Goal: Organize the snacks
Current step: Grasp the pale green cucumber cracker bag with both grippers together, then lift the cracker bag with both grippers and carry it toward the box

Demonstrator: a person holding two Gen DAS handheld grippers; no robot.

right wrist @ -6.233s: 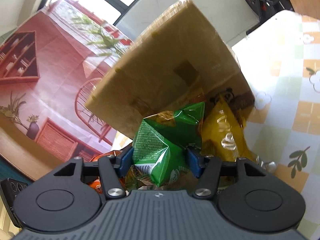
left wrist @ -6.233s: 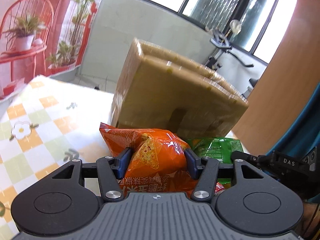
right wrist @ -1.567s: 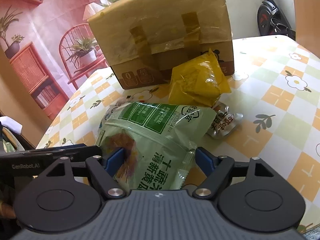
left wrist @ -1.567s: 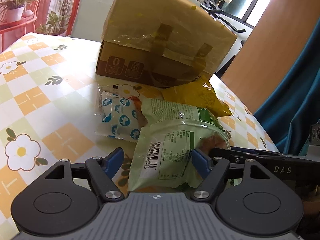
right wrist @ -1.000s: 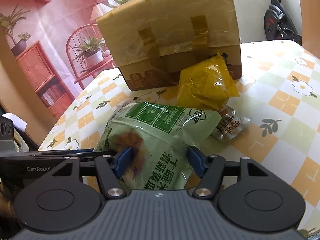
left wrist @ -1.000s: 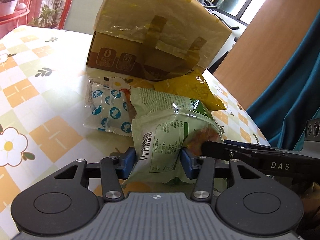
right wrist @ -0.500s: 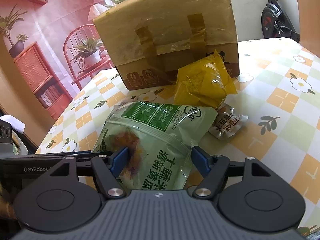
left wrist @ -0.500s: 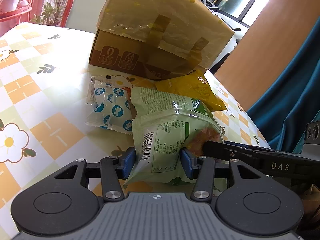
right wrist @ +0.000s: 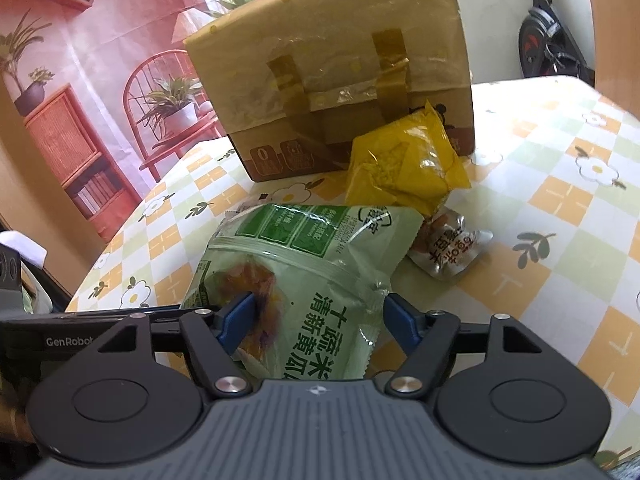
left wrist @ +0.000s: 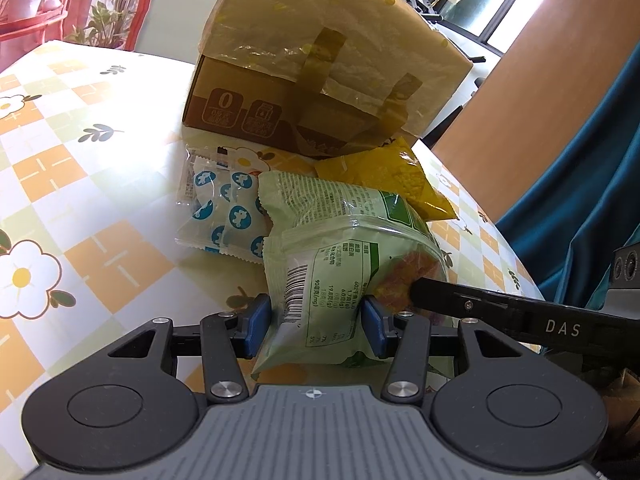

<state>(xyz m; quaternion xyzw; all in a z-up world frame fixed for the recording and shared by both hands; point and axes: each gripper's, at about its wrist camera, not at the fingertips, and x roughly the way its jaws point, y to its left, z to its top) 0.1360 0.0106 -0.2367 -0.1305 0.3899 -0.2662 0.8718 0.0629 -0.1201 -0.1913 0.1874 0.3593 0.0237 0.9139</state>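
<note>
Two claws share the green bag [left wrist: 340, 256], a light, soft, slippery pouch low over the tabletop [left wrist: 100, 184]: my left claw [left wrist: 316, 330] pinches its barcode end, my right claw [right wrist: 320, 322] is opening around the other end, so I hold near the seal.

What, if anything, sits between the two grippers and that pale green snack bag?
Nothing visible. The pale green snack bag already lies between both: the left gripper is clamped on it, while the right gripper has jaws opening around it.
</note>
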